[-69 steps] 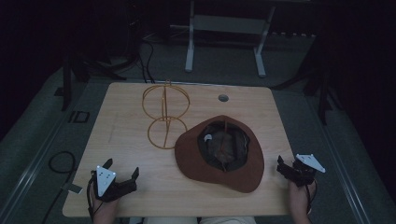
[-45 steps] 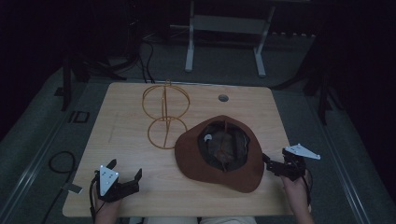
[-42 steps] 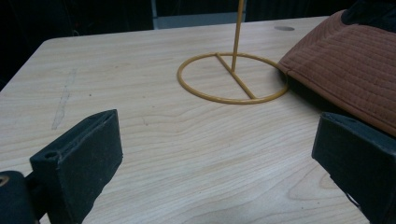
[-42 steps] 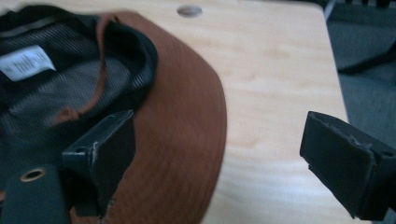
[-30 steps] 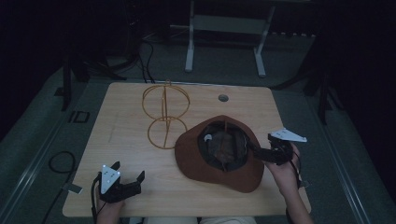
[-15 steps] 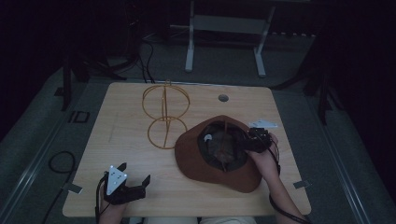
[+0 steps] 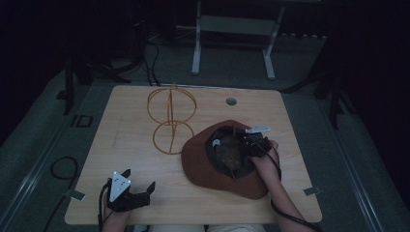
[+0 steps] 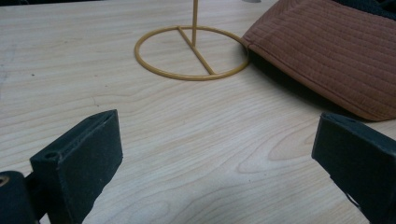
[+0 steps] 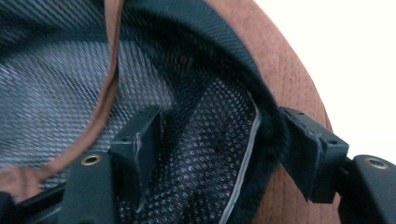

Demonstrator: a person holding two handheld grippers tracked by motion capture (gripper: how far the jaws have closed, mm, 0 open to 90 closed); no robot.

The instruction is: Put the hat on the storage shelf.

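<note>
The right tongs [image 7: 247,143] straddle the inner band of the one hat [image 7: 203,162], one jaw inside the crown, one outside on the brim; the jaws have just been closing, not yet pinching. The left tongs [image 7: 138,186] rest wide open and empty at the bench's [image 7: 130,121] near left. The hat lies crown down, opening up, right of centre, its long axis running diagonally. One wire stand [image 7: 171,118] is just beside it. No writing is legible.

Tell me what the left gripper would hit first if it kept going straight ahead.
Probably the ring base of the gold wire stand: the open left gripper points across bare table at it. The brown hat lies right of that line. Depth is uncertain.
</note>
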